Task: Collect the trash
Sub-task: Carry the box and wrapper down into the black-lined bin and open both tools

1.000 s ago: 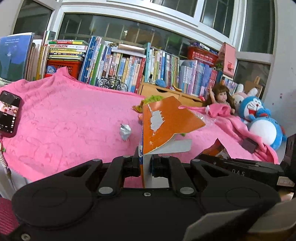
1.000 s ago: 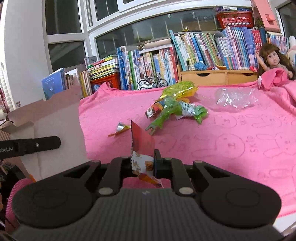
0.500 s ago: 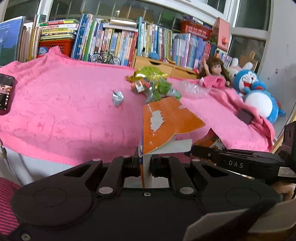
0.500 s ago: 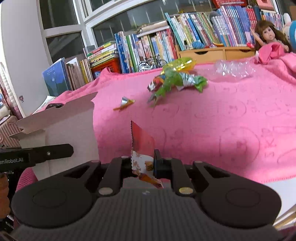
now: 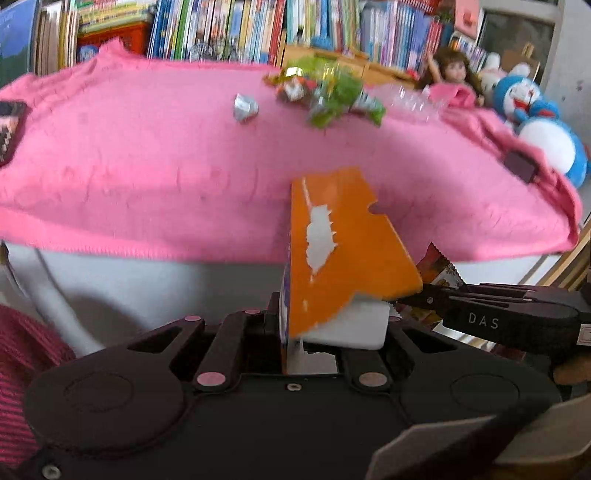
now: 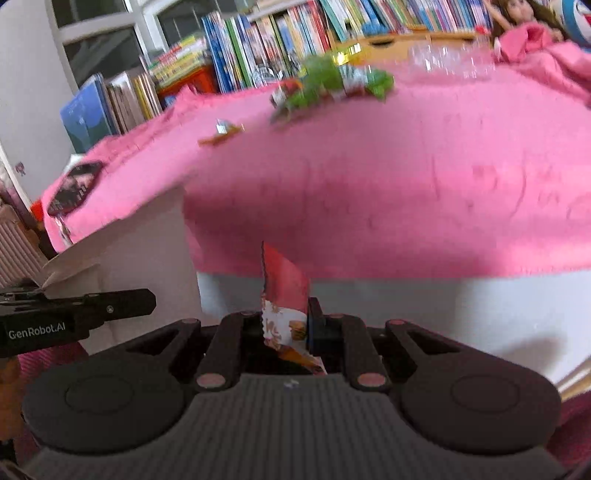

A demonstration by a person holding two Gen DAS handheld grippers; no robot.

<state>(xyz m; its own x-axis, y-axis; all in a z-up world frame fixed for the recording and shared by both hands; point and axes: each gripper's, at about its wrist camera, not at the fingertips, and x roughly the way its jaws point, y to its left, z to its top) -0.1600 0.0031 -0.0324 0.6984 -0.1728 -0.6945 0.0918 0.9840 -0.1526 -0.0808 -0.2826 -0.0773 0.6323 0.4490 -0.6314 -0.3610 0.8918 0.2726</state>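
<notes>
Surface: we see a pink blanket draped over the surface, its front edge hanging down just beyond both grippers
Bookshelf: rows of books stand behind the pink blanket, along its far edge
Box: the left gripper has its jaws closed on an orange cardboard box with a torn white patch; we hold it in front of the pink blanket's front edge, off the cloth
Toys: a doll and a blue plush sit at the far right end of the pink blanket
Wrapper pile: green and gold wrappers lie bunched near the far edge of the pink blanket
Red wrapper: the right gripper has its jaws pinched on a red snack wrapper, upright, below the pink blanket's front edge
Phone: a phone lies at the left end of the pink blanket
Foil: a crumpled silver scrap lies on the pink blanket, just left of the wrapper pile
</notes>
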